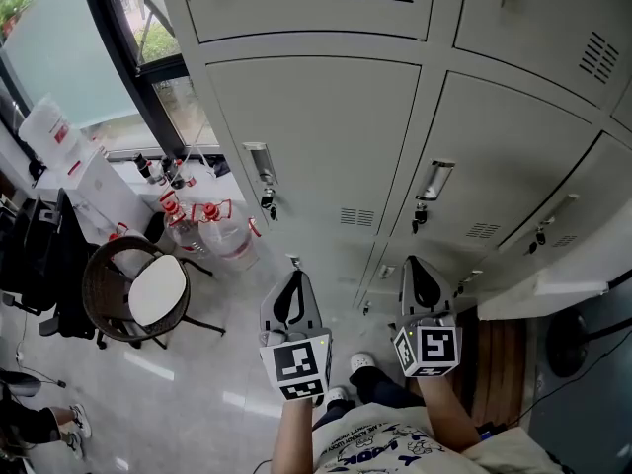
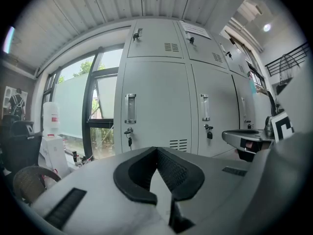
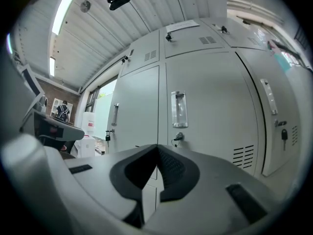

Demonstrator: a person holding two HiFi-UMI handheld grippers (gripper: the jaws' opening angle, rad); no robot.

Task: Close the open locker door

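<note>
Head view, left gripper (image 1: 294, 276) and right gripper (image 1: 416, 267) pressed together, empty, open locker door (image 1: 553, 286) cut off rightward

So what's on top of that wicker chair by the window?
A white round cushion lies on the seat of the wicker chair. The seat under it is covered.

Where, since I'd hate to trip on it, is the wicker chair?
Head view, lower left: the wicker chair stands on the floor beside the water jugs, left of the left gripper.
</note>
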